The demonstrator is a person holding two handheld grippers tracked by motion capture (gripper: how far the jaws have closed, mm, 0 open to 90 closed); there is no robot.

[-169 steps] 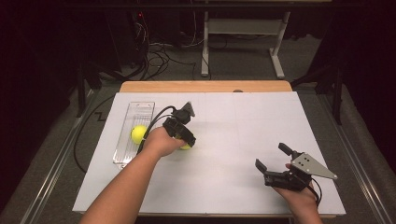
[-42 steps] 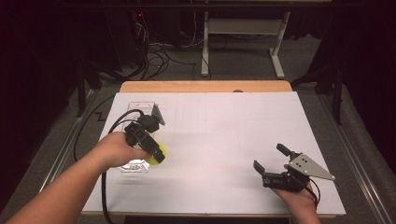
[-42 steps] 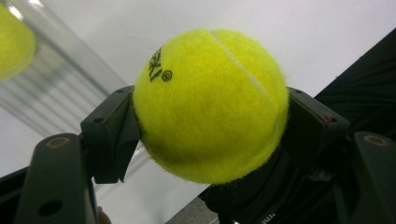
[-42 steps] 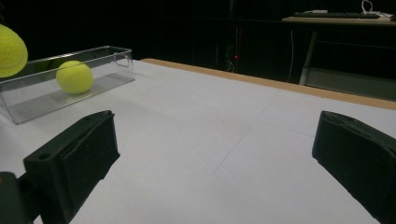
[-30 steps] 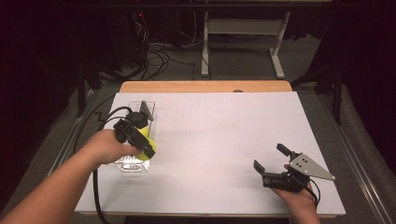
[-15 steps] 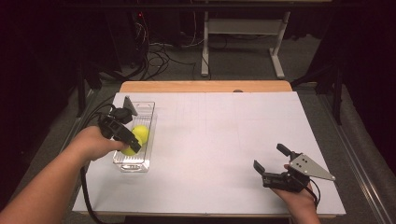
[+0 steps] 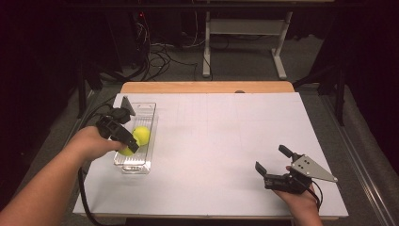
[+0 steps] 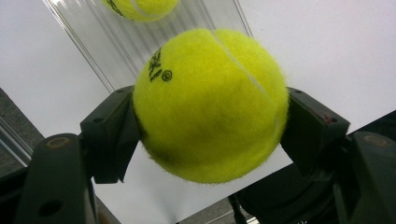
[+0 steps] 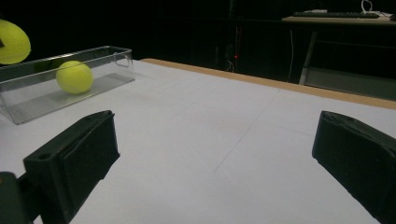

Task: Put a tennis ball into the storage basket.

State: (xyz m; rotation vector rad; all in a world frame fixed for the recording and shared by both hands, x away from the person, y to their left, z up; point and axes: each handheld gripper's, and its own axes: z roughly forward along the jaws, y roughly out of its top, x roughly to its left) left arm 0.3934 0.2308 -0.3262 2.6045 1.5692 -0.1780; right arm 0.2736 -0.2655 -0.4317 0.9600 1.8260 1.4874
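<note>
Pinching tennis ball [image 8: 210, 105] between left gripper [image 7: 123, 141] fingers [image 8: 109, 133], above clear tray [image 7: 146, 109]

Light: we see the white table [image 7: 226, 141] brightly lit from above; all around it is dark.
Shadows: soft, under the ball [image 8: 210, 105] on its near side.
Glare: highlights on the clear tray [image 9: 28, 100].
Focus: we find the jaws nearest the lens slightly soft.

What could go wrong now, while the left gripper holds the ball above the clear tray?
1. The held tennis ball hangs near the tray's near end, so it might drop outside.
2. Released there, it may strike the ball in the tray and bounce out.
3. The left gripper might knock the light tray.
</note>
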